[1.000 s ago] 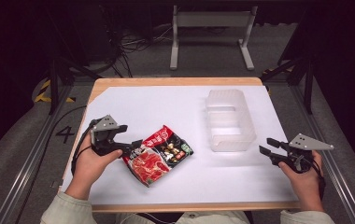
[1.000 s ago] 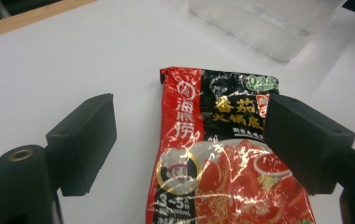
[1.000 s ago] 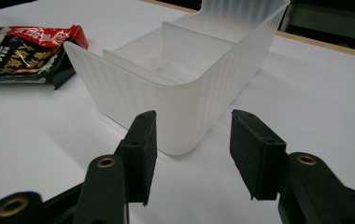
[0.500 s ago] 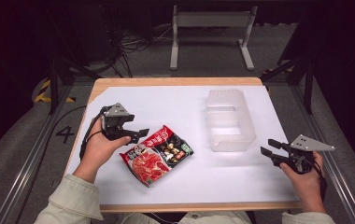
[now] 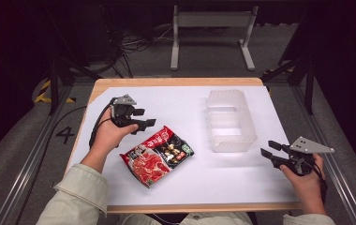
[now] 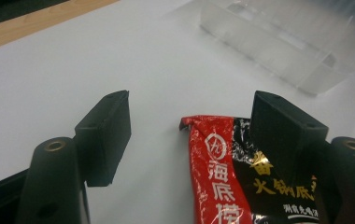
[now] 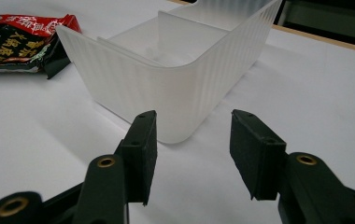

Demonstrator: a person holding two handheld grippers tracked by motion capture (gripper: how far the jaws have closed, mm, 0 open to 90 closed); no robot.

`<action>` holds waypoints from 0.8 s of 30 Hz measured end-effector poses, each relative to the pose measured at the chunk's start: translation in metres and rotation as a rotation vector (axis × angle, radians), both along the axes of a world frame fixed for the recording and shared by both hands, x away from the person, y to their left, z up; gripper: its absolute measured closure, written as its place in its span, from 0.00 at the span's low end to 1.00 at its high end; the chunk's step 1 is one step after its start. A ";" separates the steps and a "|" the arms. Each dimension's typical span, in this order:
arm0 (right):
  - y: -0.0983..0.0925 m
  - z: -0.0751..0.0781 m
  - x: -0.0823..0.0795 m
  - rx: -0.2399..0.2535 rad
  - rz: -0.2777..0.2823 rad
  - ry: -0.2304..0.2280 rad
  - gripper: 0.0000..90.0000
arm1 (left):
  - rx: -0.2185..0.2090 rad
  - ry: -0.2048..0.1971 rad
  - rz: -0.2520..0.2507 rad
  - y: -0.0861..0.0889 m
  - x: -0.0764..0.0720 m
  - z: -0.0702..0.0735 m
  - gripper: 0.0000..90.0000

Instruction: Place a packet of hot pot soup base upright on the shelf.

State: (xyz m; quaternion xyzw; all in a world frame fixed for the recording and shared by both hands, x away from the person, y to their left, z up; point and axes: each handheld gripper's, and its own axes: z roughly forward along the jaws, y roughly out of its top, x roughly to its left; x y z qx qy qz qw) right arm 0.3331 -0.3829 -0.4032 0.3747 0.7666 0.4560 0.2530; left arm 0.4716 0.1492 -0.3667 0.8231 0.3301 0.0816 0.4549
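While the left hand-held gripper (image 5: 148, 123) hangs just off the upper corner of the red and black foil noodle packet (image 5: 157, 154), its jaws have just been closing, yet they stand apart with nothing pressed between them; in the left gripper view the packet's top seam (image 6: 213, 140) lies between the jaws, closer to the right-hand one, and I cannot tell whether that jaw touches it. The packet lies flat and slantwise on the white surface (image 5: 181, 108), left of centre and well apart from the clear ribbed plastic bin (image 5: 230, 122). It looks light, thin and crinkly, with slick film that would slide under a loose pinch, and the contents are probably brittle. The flat sealed seam at the near corner seems the safest place to grip, since the middle would bulge and crush. The right hand-held gripper (image 5: 269, 152) rests near the bin's front corner, jaws half open and empty, pointed at the bin wall (image 7: 175, 93).

Most of the packet's print is cut off in the left gripper view, and its lower end is out of frame. The bin's inner dividers are hard to make out through the frosted plastic.
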 end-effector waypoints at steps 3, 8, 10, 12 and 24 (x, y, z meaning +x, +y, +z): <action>0.000 0.000 0.000 0.007 0.001 -0.009 0.56 | 0.007 -0.002 -0.013 -0.007 0.004 0.000 0.31; 0.001 0.000 0.000 0.005 0.004 -0.019 0.55 | -0.014 -0.042 -0.004 -0.014 0.007 -0.009 0.32; 0.000 -0.001 0.001 0.007 0.003 -0.018 0.55 | -0.031 -0.046 -0.008 -0.016 0.009 -0.014 0.33; 0.000 -0.001 0.001 0.007 0.004 -0.019 0.54 | -0.027 -0.045 -0.010 -0.017 0.010 -0.016 0.36; 0.002 -0.002 0.001 0.002 0.011 -0.013 0.52 | 0.002 0.043 -0.068 -0.027 0.021 -0.041 0.40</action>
